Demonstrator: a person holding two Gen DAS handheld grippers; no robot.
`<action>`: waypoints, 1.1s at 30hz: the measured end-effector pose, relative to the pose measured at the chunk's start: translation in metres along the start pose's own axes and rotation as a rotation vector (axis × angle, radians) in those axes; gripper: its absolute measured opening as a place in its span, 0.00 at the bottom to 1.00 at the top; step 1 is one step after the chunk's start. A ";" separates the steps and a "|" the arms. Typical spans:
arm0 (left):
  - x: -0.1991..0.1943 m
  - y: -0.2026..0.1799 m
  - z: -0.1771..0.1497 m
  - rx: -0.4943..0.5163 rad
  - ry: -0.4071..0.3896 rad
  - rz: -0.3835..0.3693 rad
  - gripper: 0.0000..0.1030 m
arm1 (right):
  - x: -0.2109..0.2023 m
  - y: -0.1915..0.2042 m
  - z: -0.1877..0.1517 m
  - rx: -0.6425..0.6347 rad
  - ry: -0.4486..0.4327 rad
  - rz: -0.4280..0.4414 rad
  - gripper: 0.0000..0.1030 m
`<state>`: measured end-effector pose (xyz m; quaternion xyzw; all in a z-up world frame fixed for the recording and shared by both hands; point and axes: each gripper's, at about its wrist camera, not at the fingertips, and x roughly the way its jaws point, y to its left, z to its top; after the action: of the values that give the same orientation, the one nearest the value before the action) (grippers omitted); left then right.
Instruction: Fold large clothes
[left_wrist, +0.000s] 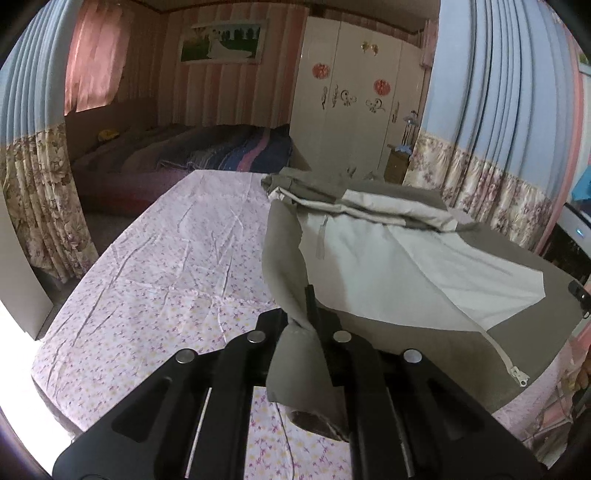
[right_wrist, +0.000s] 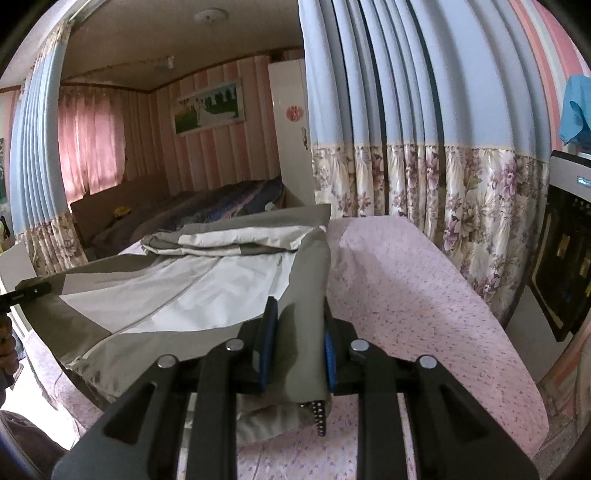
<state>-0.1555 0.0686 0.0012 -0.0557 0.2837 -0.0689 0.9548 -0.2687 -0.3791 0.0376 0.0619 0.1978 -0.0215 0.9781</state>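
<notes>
Both grippers had the jacket by its near hem, one at each corner, with the rest of it draped over the floral-sheeted table.

Left gripper: jaws fully closed, a thin fold of olive fabric pinched between them, the corner hanging loose below the fingers.

Right gripper: jaws partly closed on a thicker bunch of the hem; the blue pads pressed against cloth on both sides. A strip of zipper teeth dangled beneath.

Jacket: olive-grey with white panels, front zipper running down toward the hem. The far end, sleeves or hood, I could not tell which, lay bundled toward the back of the table.

Handling, as I judged it: light, thin shell fabric, limp and probably a little slick; it sagged between my two grips and would not hold a crease unaided. The seamed hem corners looked the safest hold. The thin left pinch seemed likelier to slip than the bunched right one. The zipper was the only stiff line, worth folding along.
</notes>
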 end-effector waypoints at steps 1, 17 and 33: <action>-0.006 0.001 0.001 -0.010 -0.006 -0.006 0.05 | -0.006 0.001 0.001 -0.003 -0.011 -0.001 0.21; -0.009 -0.001 0.064 0.051 -0.130 0.036 0.06 | 0.005 -0.005 0.051 0.008 -0.121 0.048 0.21; 0.191 -0.020 0.235 0.142 -0.148 0.099 0.07 | 0.232 -0.008 0.201 -0.054 -0.085 0.050 0.21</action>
<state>0.1305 0.0337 0.0978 0.0213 0.2091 -0.0371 0.9770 0.0217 -0.4172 0.1295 0.0397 0.1552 0.0057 0.9871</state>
